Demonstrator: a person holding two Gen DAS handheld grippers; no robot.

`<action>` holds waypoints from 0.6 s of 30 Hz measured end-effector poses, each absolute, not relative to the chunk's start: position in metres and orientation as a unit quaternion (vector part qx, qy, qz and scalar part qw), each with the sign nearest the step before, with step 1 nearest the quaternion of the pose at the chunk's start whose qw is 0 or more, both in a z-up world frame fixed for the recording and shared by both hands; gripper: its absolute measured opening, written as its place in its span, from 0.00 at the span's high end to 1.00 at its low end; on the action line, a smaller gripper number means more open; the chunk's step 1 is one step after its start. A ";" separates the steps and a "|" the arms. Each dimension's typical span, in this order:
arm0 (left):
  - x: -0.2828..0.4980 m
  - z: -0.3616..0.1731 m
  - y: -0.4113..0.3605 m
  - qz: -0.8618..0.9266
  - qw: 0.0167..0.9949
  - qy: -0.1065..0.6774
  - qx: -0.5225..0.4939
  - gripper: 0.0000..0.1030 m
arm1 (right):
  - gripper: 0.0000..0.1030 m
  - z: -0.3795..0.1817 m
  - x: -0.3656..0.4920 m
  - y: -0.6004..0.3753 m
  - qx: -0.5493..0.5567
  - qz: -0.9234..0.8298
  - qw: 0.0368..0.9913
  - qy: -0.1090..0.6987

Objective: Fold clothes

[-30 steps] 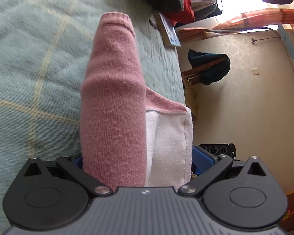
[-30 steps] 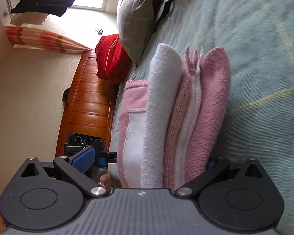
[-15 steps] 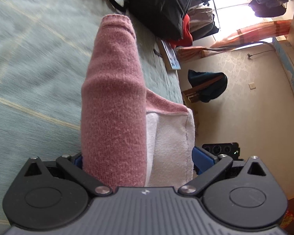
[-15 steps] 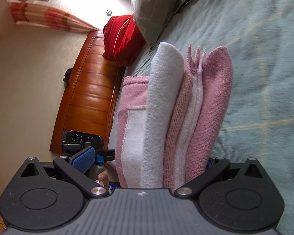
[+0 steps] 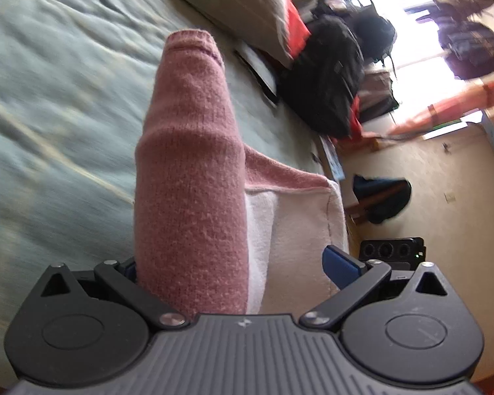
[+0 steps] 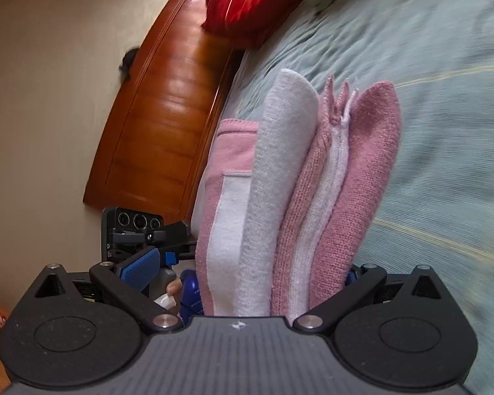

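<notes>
A folded pink and white knit garment is held above the teal bedspread. My left gripper is shut on one end; its right blue pad presses the white layer, and the other pad is hidden behind pink fabric. In the right wrist view the same bundle shows as several stacked layers. My right gripper is shut on that end, with its left blue pad showing beside the bundle. Each view catches the other gripper's black housing past the fabric.
A grey pillow, a black backpack and a flat dark item lie at the bed's far edge. A red cushion leans by the wooden headboard. A dark garment sits by the wall.
Both grippers have swung along the bed with the bundle still held. The pillow and backpack have come into the left view; the headboard fills more of the right view.
</notes>
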State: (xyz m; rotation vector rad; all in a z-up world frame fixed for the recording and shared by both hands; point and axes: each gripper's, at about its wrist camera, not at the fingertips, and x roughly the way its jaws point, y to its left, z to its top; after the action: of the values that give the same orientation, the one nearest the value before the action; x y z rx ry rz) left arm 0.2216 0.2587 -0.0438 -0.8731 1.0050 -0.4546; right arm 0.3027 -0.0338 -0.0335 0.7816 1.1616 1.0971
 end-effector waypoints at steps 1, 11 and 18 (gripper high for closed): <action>0.221 -0.045 0.269 -0.201 0.765 0.459 -0.405 0.02 | 0.00 -0.034 0.306 -0.021 0.335 0.485 0.626 0.510; 0.224 -0.050 0.355 -0.140 0.781 0.431 -0.430 0.02 | 0.00 -0.043 0.331 0.076 0.295 0.523 0.603 0.526; 0.243 -0.047 0.403 -0.108 0.795 0.407 -0.437 0.02 | 0.00 -0.043 0.345 0.132 0.278 0.540 0.609 0.509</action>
State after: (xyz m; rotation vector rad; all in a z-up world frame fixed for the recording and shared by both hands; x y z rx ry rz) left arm 0.2435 0.4029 -0.0471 -0.9382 0.8753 -0.2329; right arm 0.3450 0.1319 -0.0435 0.6428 1.1758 1.2478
